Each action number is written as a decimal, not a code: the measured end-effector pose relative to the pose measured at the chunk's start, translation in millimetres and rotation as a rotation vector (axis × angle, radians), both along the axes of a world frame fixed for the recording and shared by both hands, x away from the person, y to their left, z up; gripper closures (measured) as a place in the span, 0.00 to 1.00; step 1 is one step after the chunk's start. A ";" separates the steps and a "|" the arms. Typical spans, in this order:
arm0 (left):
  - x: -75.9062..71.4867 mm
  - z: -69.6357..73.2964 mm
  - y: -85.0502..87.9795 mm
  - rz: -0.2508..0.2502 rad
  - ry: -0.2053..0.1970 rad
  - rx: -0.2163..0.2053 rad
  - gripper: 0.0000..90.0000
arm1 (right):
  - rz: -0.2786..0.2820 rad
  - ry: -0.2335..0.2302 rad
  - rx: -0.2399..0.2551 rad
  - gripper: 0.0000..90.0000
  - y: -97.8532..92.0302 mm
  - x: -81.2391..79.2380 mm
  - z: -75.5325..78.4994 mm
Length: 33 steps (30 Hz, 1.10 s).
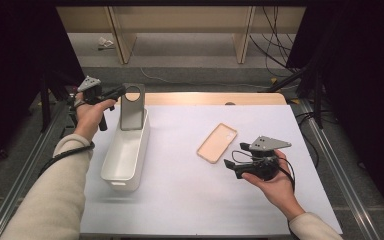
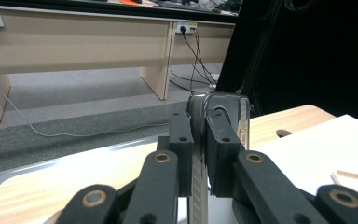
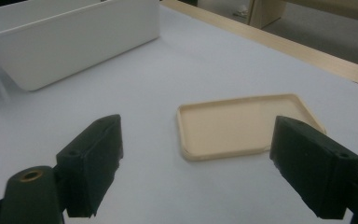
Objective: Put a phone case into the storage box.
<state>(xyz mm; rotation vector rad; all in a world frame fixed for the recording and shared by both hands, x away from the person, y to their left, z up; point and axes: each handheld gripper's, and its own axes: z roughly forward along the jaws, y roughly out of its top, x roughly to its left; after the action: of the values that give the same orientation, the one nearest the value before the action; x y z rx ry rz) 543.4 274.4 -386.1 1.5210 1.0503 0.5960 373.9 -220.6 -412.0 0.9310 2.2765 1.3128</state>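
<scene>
Right claw (image 1: 235, 156) hangs wide open by the beige phone case (image 1: 217, 142) flat on the bench (image 1: 180, 200); left claw (image 1: 121, 90) is clamped on a grey phone (image 1: 132, 107) upright over the white bin (image 1: 125, 155). Looks slick and stiff, so edge grip seems safest

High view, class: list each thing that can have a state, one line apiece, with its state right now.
Left gripper: shut on the grey case, held upright over the bin's far end.
Grey case: upright, clamped at its top edge.
Bin: upright, open-topped.
Beige case: lying flat, hollow side up, untouched.
Right gripper: open, holding nothing, aimed at the beige case.
</scene>
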 end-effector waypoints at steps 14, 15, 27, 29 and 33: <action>2.8 -7.7 1.9 0.007 0.017 -0.010 0.91 | 0.001 0.001 0.000 0.20 0.0 0.2 -0.4; 2.8 -8.4 2.0 0.007 0.019 -0.011 0.91 | 0.000 0.001 0.001 0.20 0.0 0.3 -0.4; 3.8 -13.9 1.3 0.005 0.033 -0.015 0.91 | 0.001 0.001 0.000 0.20 0.0 0.4 -0.5; 4.0 -14.5 1.2 0.005 0.033 -0.014 0.91 | 0.003 0.001 -0.001 0.20 0.1 0.4 -0.6; 4.1 -15.3 1.1 0.005 0.035 -0.018 0.91 | 0.004 0.002 -0.002 0.20 0.1 0.5 -0.7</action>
<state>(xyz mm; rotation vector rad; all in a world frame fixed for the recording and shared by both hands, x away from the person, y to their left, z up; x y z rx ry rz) 547.5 275.4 -401.5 1.5182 1.0843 0.5636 374.3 -220.4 -412.8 0.9285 2.2817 1.3115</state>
